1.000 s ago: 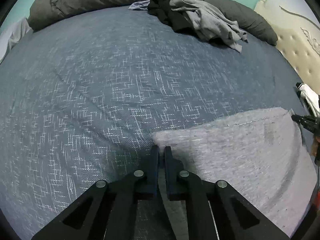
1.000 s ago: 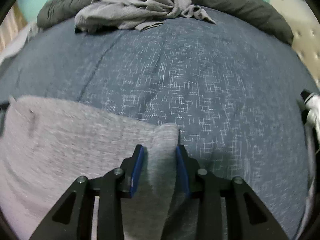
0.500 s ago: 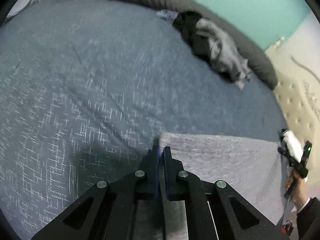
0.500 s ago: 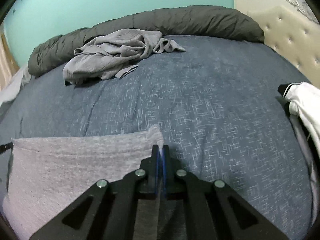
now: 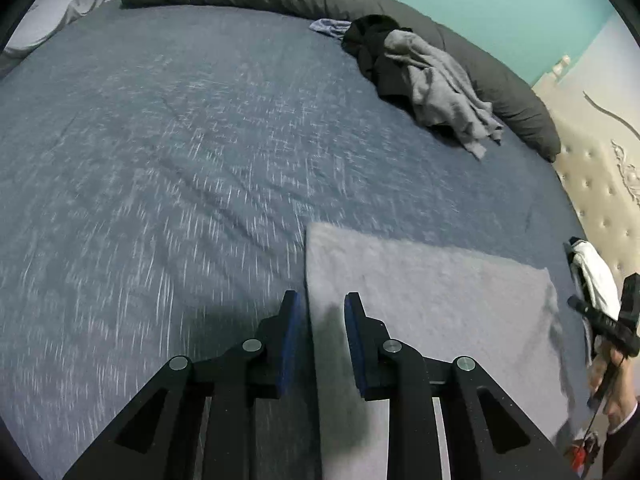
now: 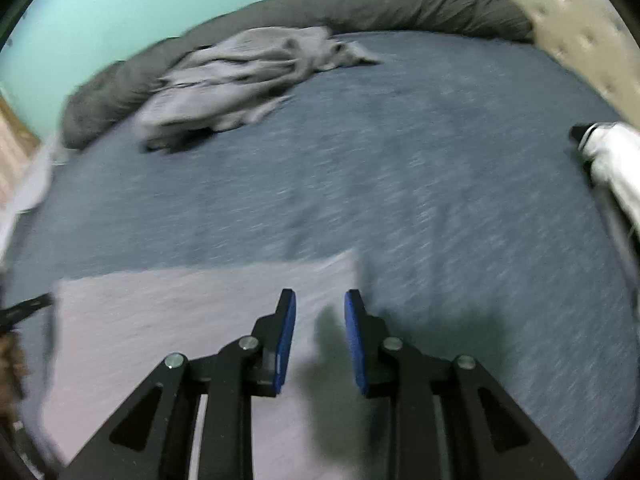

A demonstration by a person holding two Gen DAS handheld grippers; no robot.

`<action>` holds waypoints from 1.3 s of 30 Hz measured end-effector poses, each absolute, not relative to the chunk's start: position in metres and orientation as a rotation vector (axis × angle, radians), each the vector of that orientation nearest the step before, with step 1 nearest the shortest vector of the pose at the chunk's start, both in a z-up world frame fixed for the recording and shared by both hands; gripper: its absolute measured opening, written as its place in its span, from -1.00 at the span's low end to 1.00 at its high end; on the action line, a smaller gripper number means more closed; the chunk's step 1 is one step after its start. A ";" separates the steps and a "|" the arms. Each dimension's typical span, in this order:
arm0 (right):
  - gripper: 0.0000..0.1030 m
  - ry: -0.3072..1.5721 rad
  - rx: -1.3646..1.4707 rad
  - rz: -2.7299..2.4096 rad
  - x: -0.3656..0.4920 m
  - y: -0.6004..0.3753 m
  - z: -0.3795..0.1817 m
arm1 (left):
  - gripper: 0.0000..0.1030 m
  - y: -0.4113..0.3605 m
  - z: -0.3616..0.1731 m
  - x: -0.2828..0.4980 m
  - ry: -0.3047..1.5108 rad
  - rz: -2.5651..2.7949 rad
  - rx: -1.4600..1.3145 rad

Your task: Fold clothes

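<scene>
Your left gripper (image 5: 318,306) and right gripper (image 6: 320,304) hang wide over the blurred grey garment (image 5: 432,292); its near edge runs out of view on the bed (image 5: 180,152).

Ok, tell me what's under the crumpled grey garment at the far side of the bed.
A black garment shows beneath the grey garment, on the blue bedspread. Whatever else lies under the heap is covered.

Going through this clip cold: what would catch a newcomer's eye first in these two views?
Probably the light grey cloth, lying flat on the blue bedsheet right in front of both grippers, the left gripper and right gripper each open over a near corner. Next comes the rumpled heap of clothes at the far side, against the long dark bolster.
</scene>
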State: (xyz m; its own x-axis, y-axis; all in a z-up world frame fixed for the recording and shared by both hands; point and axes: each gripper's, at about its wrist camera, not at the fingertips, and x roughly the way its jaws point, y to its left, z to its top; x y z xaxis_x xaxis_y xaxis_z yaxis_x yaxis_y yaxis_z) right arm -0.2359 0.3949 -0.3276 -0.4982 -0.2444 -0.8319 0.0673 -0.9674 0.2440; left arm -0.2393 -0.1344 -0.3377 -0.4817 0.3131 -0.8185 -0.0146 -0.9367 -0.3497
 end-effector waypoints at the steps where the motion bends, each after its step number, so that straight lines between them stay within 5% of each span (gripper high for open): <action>1: -0.52 -0.293 1.456 -2.507 -0.224 0.384 -0.324 | -0.51 -0.134 -0.334 -0.231 -0.444 2.513 -1.472; 13: -0.61 -0.273 1.478 -2.225 -0.105 0.253 -0.333 | -0.41 -0.117 -0.300 -0.125 -0.404 2.496 -1.390; 29: -0.74 -0.134 1.510 -2.361 -0.044 0.220 -0.382 | -0.29 -0.125 -0.281 -0.026 -0.393 2.506 -1.357; 39: -0.76 -0.201 1.371 -2.344 -0.008 0.213 -0.351 | -0.16 -0.127 -0.276 -0.004 -0.384 2.522 -1.337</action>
State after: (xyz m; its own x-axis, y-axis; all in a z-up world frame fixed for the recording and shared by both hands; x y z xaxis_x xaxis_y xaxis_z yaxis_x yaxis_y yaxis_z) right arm -0.0082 0.2126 -0.3509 -0.4288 -0.4208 -0.7994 0.2789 -0.9033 0.3259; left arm -0.0036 -0.1267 -0.2759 -0.5423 0.3480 -0.7647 -0.1048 -0.9311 -0.3494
